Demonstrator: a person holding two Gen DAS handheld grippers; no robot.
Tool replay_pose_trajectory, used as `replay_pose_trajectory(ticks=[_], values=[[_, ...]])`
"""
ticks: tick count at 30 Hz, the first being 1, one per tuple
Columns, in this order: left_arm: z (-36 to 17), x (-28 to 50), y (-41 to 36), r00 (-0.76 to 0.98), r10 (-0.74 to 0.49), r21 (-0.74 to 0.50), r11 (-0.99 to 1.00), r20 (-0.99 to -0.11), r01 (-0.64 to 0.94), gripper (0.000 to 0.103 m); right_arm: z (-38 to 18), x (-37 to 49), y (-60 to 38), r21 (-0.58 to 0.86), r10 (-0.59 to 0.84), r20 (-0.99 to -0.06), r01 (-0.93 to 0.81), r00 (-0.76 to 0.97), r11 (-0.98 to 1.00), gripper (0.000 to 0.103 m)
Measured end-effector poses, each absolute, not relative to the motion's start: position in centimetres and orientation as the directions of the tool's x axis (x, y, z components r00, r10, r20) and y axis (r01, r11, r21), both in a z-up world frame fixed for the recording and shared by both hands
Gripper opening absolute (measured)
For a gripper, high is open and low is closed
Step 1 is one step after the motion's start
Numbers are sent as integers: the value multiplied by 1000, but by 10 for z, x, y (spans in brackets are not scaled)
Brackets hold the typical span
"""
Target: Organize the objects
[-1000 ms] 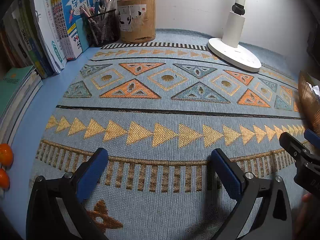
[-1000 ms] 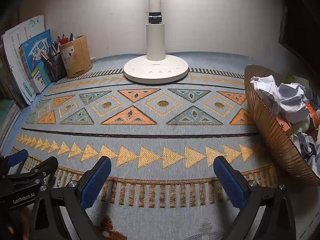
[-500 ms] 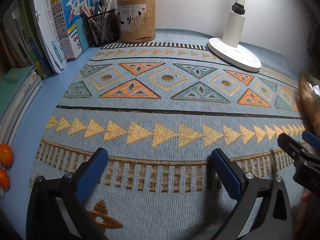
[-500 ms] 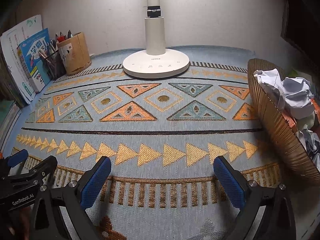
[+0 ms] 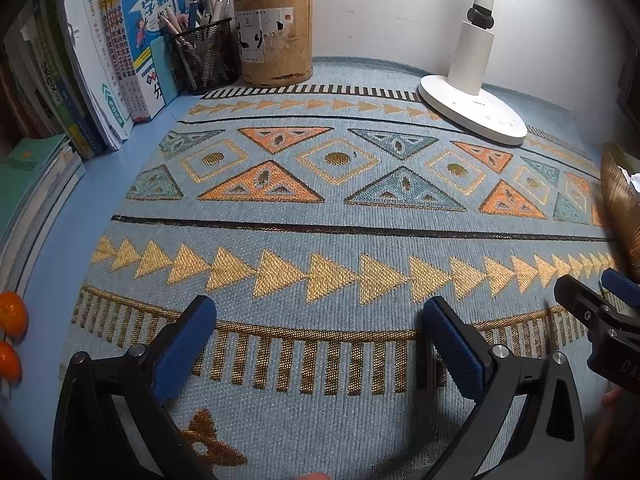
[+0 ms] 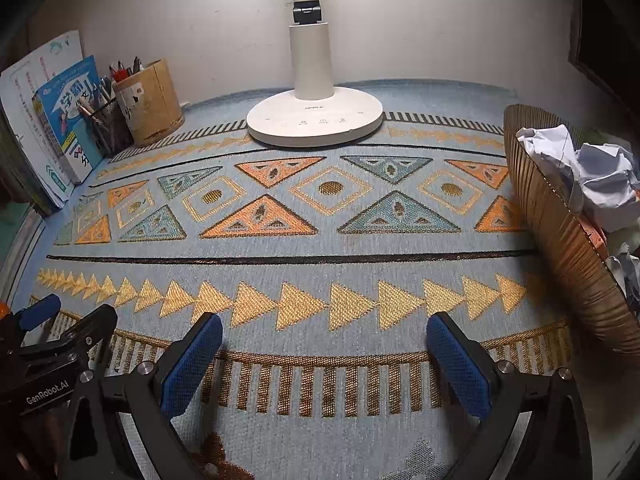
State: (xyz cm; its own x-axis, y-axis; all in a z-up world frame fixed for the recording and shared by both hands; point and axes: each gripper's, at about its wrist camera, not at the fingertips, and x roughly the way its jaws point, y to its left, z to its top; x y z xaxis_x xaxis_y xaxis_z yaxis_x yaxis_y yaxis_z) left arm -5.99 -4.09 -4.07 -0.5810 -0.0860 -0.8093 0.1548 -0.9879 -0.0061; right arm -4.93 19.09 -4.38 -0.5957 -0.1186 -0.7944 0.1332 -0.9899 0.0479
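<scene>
My left gripper [image 5: 320,336] is open and empty, low over the patterned blue mat [image 5: 340,232]. My right gripper [image 6: 324,348] is open and empty too, beside it on the right; it shows at the right edge of the left wrist view [image 5: 600,304]. A ribbed brown basket [image 6: 560,240] holding crumpled paper [image 6: 592,176] stands at the mat's right side. A cork pen holder [image 5: 274,40] and a black mesh pen cup [image 5: 204,58] stand at the back left, next to upright books [image 5: 140,44].
A white desk lamp [image 6: 316,120] stands at the back middle. Stacked books [image 5: 32,184] lie at the left edge. Two orange fruits [image 5: 12,316] sit on the blue desk at the near left. A wall closes the back.
The right gripper has moved slightly forward and left, so the lamp and basket look a little nearer. The left gripper has hardly moved. Both stay open.
</scene>
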Motion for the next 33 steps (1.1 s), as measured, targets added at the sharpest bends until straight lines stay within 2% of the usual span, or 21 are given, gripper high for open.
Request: replay_pose_trajectory(ticks=[33], values=[[-42,-61,-42,-580,-92,-4,-987,-809,162,103,-44,-48,192,68,-131,-794,128,-593,-989,102]])
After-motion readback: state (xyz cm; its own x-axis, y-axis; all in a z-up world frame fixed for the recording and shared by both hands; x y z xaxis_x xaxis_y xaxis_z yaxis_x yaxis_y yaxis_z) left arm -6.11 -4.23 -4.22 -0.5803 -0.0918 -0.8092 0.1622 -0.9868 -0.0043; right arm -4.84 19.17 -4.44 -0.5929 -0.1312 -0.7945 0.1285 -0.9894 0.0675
